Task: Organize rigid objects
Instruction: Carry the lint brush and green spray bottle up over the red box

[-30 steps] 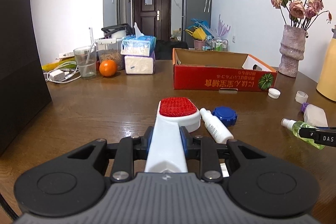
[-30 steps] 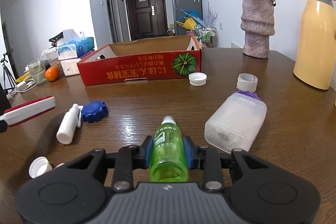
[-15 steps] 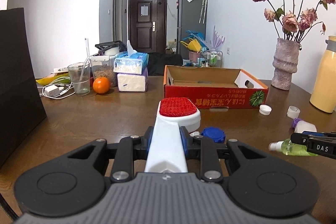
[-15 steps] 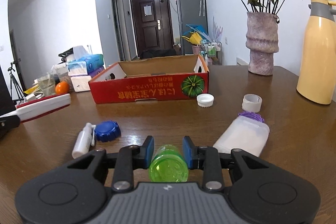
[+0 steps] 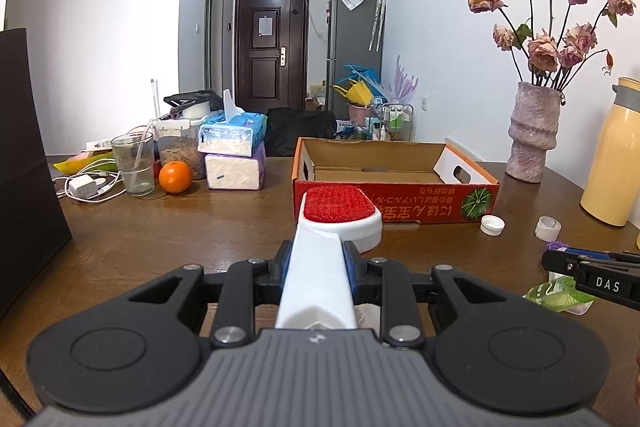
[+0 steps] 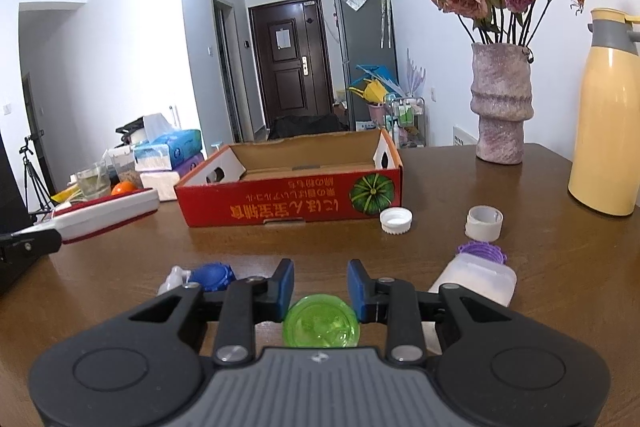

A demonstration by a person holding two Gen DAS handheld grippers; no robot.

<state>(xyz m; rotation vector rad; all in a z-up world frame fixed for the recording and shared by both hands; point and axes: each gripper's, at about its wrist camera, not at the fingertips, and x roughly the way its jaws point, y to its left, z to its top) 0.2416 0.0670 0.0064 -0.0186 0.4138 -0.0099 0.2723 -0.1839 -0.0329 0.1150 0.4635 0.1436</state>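
Observation:
My left gripper (image 5: 318,259) is shut on the white handle of a lint brush (image 5: 340,213) with a red pad, held above the wooden table and pointing at the open red cardboard box (image 5: 396,189). My right gripper (image 6: 320,283) is shut on a green spray bottle (image 6: 320,321), which hangs nose-down so that only its round base shows. In the left wrist view the right gripper (image 5: 592,275) and the green bottle (image 5: 556,295) appear at the right edge. The brush (image 6: 108,211) shows at the left of the right wrist view.
On the table lie a white cap (image 6: 396,221), a white ring cap (image 6: 484,223), a translucent bottle with a purple top (image 6: 476,279), a blue cap (image 6: 212,275) and a small white bottle (image 6: 172,281). A vase (image 6: 502,107) and a yellow flask (image 6: 608,123) stand at the right. Tissue packs (image 5: 234,155), an orange (image 5: 175,177) and a glass (image 5: 134,165) are at the back left.
Both grippers have risen off the table with the brush and the green bottle. The bottle has swung nose-down in the right jaws. More of the box's inside shows.

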